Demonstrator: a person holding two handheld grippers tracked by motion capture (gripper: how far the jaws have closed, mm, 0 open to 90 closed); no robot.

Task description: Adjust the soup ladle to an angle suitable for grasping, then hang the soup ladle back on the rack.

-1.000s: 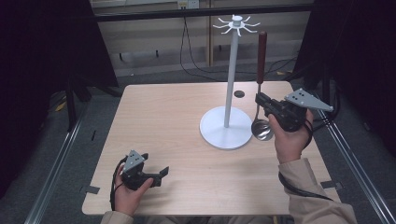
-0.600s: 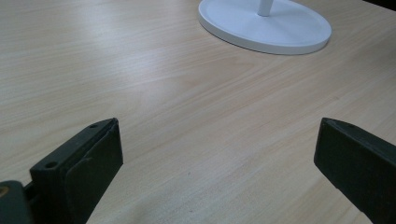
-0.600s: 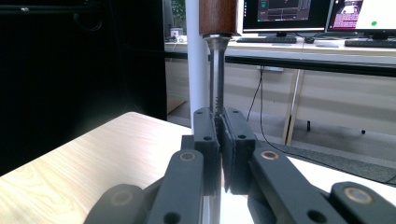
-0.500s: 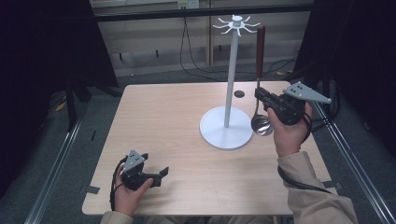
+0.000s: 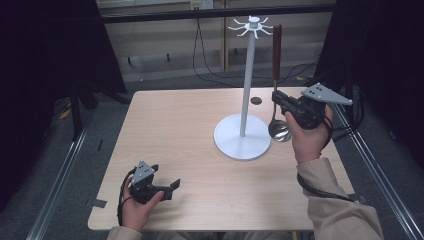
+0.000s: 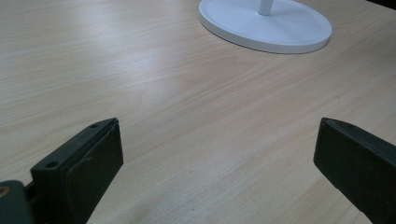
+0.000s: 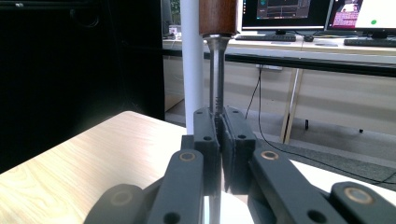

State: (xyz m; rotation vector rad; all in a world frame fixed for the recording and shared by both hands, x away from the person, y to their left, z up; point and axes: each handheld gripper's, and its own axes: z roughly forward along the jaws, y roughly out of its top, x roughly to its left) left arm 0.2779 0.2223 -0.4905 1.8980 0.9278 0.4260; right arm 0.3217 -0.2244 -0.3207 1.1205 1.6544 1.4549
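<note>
At the near left corner of the light wooden table, the left hand rests on the tabletop holding the left gripper, whose jaws point to the right toward the table's middle. In the left gripper view the two black jaws stand spread wide with bare wood between them, and the round base of the stand lies farther off at the top.

Right of the table's centre stands a white hanging stand: a flat round base, a slim upright pole and a crown of short hooks at the top.

Just beside the stand's right side is a ladle with a brown wooden handle, a thin metal shaft and a shiny bowl. It is held upright, bowl down near the edge of the stand's base, handle top close to the hooks.

At the right, the right hand holds the right gripper raised above the table. In the right gripper view its jaws are pressed together on the ladle's metal shaft, just below the wooden handle, with the white pole right behind.
</note>
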